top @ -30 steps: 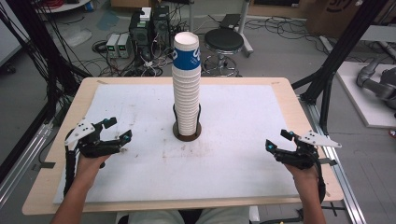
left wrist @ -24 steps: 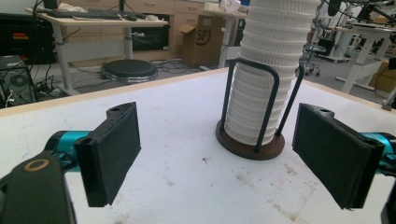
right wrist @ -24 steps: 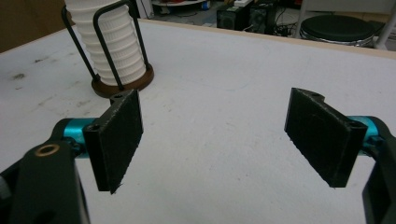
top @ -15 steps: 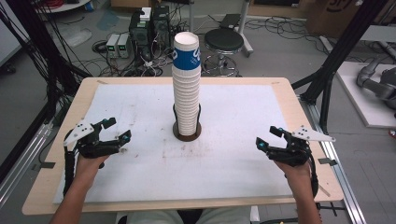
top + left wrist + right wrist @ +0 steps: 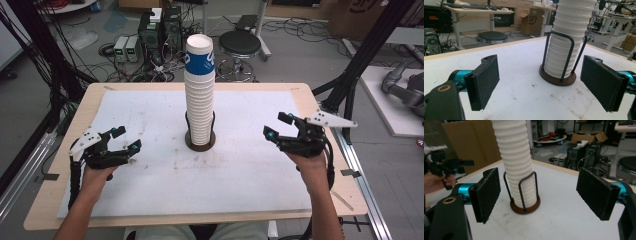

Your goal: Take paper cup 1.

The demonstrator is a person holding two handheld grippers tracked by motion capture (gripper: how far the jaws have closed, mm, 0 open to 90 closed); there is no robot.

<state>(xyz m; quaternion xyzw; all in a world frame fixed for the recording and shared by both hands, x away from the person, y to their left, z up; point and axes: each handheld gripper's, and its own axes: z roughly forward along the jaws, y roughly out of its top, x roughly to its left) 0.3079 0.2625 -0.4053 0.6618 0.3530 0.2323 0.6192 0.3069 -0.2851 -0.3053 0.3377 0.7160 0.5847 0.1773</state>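
Observation:
A tall stack of white ribbed paper cups (image 5: pixel 199 95) stands upright in a round brown holder (image 5: pixel 201 145) with black wire loops, at the table's middle; the top cup has a blue band. The stack (image 5: pixel 567 42) rises ahead and right of centre in the left gripper view, and the stack (image 5: pixel 517 162) stands left of centre in the right gripper view. My left gripper (image 5: pixel 127 139) rests open near the table's left edge, apart from the cups. My right gripper (image 5: pixel 278 125) hovers open right of the stack, jaws pointing toward it, nothing between them.
A white mat (image 5: pixel 240 170) covers the wooden table (image 5: pixel 45 200). Black frame poles (image 5: pixel 350 85) rise at the right edge. Behind the table are a black stool (image 5: pixel 240 44), computer boxes and cables on the floor. The other hand with its gripper (image 5: pixel 447 167) appears far left.
My right gripper has moved left and slightly away from the person, closer to the cup stack. The left gripper has barely moved and both stay open.

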